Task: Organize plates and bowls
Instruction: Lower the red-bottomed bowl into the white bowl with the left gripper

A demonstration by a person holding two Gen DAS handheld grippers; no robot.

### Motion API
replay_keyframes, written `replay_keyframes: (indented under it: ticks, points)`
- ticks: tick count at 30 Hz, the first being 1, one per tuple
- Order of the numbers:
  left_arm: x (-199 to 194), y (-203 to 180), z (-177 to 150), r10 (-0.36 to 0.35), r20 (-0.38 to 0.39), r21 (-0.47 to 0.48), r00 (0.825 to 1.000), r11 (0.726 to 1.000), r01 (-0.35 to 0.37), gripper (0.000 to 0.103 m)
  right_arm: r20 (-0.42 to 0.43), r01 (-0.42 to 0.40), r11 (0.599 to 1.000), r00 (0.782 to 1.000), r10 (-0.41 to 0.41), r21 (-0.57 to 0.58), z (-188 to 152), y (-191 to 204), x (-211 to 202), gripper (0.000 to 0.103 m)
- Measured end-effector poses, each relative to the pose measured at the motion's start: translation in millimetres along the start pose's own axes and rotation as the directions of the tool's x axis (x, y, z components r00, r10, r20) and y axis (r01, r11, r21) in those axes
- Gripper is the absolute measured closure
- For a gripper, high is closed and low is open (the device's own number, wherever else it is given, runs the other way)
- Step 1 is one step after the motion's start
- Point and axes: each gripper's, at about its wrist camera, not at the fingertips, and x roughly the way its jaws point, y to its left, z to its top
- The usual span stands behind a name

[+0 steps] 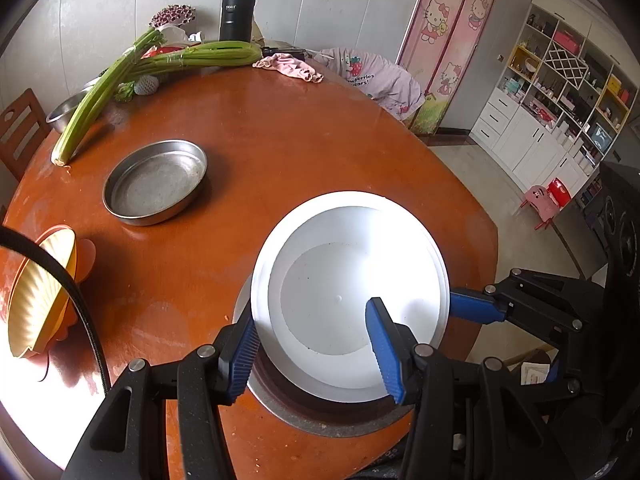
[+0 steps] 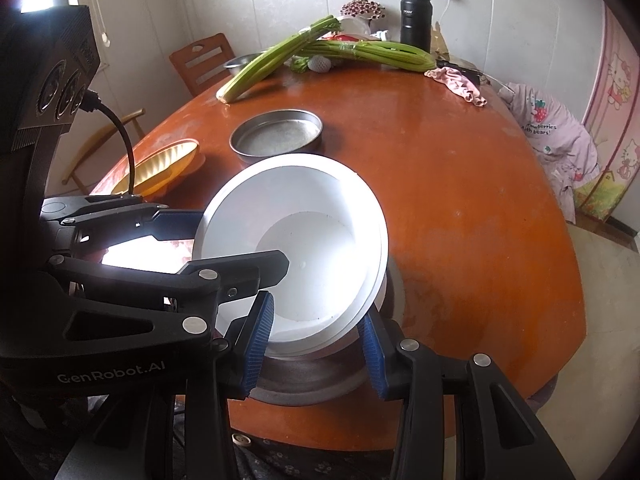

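Observation:
A white bowl (image 1: 348, 296) (image 2: 304, 240), which looks like two nested ones by its doubled rim, hangs tilted just above a grey steel plate (image 1: 320, 420) (image 2: 312, 380) on the orange round table (image 1: 280, 140). My left gripper (image 1: 312, 352) is shut on the bowl's near-left wall, one blue pad outside the rim and one inside. My right gripper (image 2: 314, 350) is shut on the opposite wall, one pad inside and one beneath the rim. A shallow steel pan (image 1: 156, 182) (image 2: 276, 136) and a yellow ribbed dish (image 1: 40, 296) (image 2: 160, 168) sit farther off.
Celery stalks (image 1: 132, 76), a steel bowl (image 1: 66, 110), a black flask (image 1: 237, 12) and a pink cloth (image 1: 288, 66) lie along the table's far side. A wooden chair (image 2: 202, 62) stands at the far left. The table edge drops to the floor on the right.

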Motion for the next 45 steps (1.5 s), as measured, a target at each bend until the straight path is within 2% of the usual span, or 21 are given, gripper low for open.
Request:
replay_keyframes:
  ticks: [45]
  points:
    - [10, 7, 2, -0.010, -0.007, -0.017, 1.000, 1.000, 0.010, 0.051, -0.005, 0.012, 1.000, 1.000, -0.012, -0.002, 0, -7, 4, 0.058]
